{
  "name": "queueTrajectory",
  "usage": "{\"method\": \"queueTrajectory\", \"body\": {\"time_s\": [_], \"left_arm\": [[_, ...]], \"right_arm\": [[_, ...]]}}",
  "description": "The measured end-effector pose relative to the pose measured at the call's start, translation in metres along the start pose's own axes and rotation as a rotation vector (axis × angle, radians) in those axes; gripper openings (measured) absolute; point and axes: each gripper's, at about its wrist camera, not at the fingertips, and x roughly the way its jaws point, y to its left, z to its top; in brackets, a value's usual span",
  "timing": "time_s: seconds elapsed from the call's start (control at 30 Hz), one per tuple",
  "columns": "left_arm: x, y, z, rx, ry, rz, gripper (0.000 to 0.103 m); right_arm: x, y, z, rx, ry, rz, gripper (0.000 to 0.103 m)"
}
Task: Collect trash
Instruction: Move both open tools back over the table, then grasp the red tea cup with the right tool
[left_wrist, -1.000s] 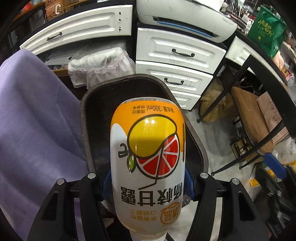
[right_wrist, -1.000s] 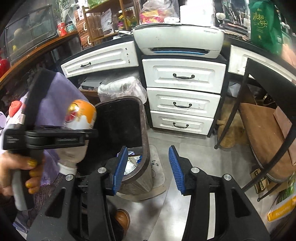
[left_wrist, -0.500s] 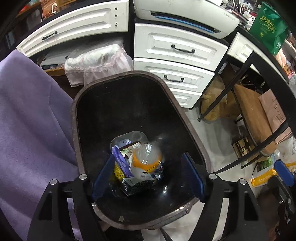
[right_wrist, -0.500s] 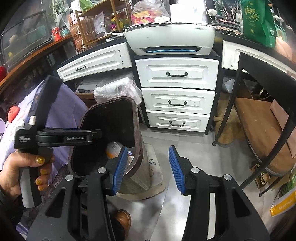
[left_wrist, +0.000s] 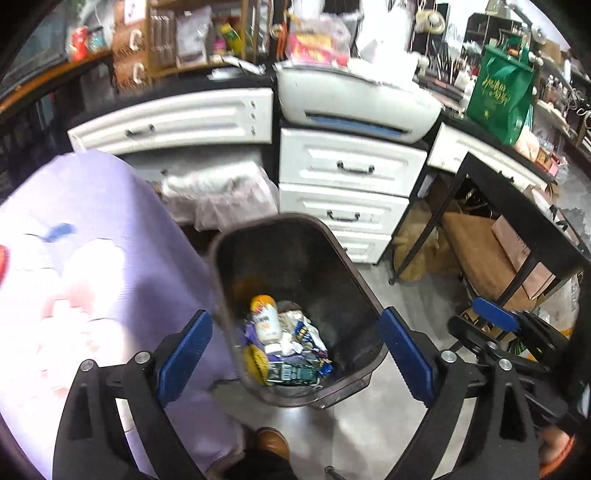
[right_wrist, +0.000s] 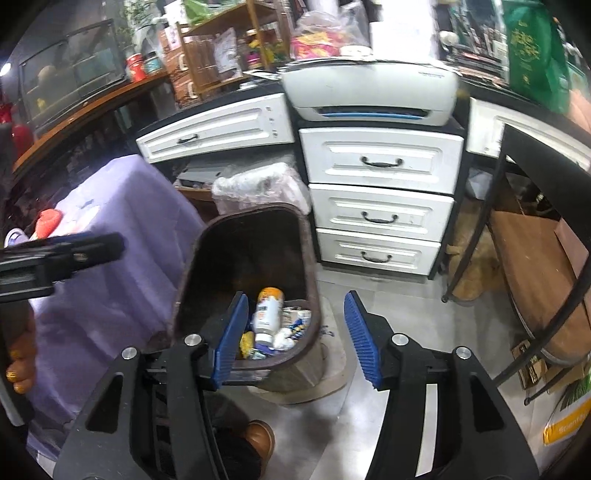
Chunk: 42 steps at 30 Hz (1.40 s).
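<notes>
- Three white drawers (right_wrist: 380, 218) stacked in one column stand behind everything, with a white printer (right_wrist: 369, 92) on the black bench top above them and a green bag (left_wrist: 502, 99) further right on that bench.
- A purple cloth (left_wrist: 92, 277) covers the large surface at the left, just beside the bin.
- The dark trash bin (left_wrist: 354, 280) stands on the grey floor in front of the drawers, its mouth open to both views and its bottom layered with wrappers and cartons.
- A clear plastic bag (right_wrist: 258, 184) bulges behind the bin's far rim.
- The left gripper (left_wrist: 295, 347) hangs above the bin with its blue-padded jaws spread wide and nothing between them.
- The right gripper (right_wrist: 291, 336) is over the bin's right rim, jaws likewise spread and empty; its blue pad shows at the right edge of the left view.
- The orange-and-white drink bottle (left_wrist: 265, 317) lies inside the bin on top of the other trash, orange base toward the far wall, cap end toward the camera.
- A brown shoe (right_wrist: 262, 439) shows on the floor near the bottom edge.
</notes>
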Motion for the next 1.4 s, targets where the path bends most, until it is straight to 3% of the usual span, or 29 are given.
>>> {"method": "queueTrajectory", "body": {"time_s": [0.2,0.4,0.63,0.93,1.07,1.27,1.4], "left_arm": [[-0.054,0.037,-0.012,-0.015,-0.072,0.075,0.097],[-0.096,0.088,-0.032,-0.054,-0.108,0.194,0.097],[-0.147,0.15,-0.066,-0.133,-0.129,0.312,0.097],[-0.207,0.24,-0.123,-0.278,-0.128,0.467,0.097],[-0.23,0.271,-0.151,-0.314,-0.111,0.535,0.097],[-0.253,0.299,-0.185,-0.374,-0.113,0.531,0.097],[-0.259,0.311,-0.199,-0.414,-0.11,0.524,0.097]], "right_arm": [[-0.002,0.044,0.012,-0.073,0.0,0.092,0.059],[-0.004,0.107,0.022,-0.153,0.025,0.262,0.064],[-0.009,0.207,0.028,-0.318,0.055,0.443,0.074],[-0.01,0.351,0.026,-0.505,0.131,0.654,0.077],[-0.01,0.424,0.026,-0.633,0.144,0.707,0.077],[-0.006,0.537,0.021,-0.86,0.168,0.749,0.077],[0.003,0.595,0.015,-0.972,0.162,0.694,0.077]]}}
